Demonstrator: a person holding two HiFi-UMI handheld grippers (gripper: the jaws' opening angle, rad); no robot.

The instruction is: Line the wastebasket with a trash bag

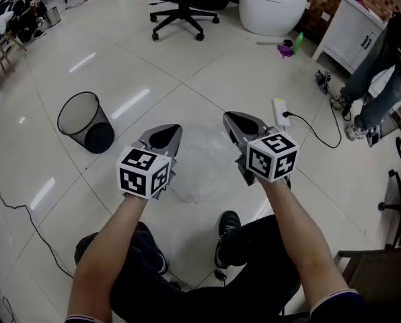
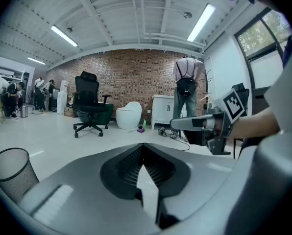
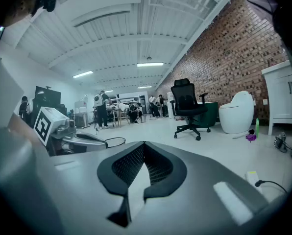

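A black mesh wastebasket (image 1: 86, 121) stands on the white floor at the left, tilted and empty; it also shows low left as the wastebasket (image 2: 9, 173) in the left gripper view. A crumpled clear trash bag (image 1: 204, 160) lies on the floor in front of my feet, below and between both grippers. My left gripper (image 1: 173, 130) hovers above the bag's left side, shut with nothing in it. My right gripper (image 1: 230, 117) hovers above its right side, also shut and holding nothing. In their own views, the left gripper (image 2: 142, 146) and right gripper (image 3: 144, 145) show jaws closed together.
A black office chair (image 1: 184, 9) and a white rounded seat (image 1: 273, 5) stand at the back. A white cabinet (image 1: 352, 29) and a standing person (image 1: 389, 79) are at the right. A power strip (image 1: 280, 110) with cable lies right of the bag. A thin cable (image 1: 25, 214) runs at left.
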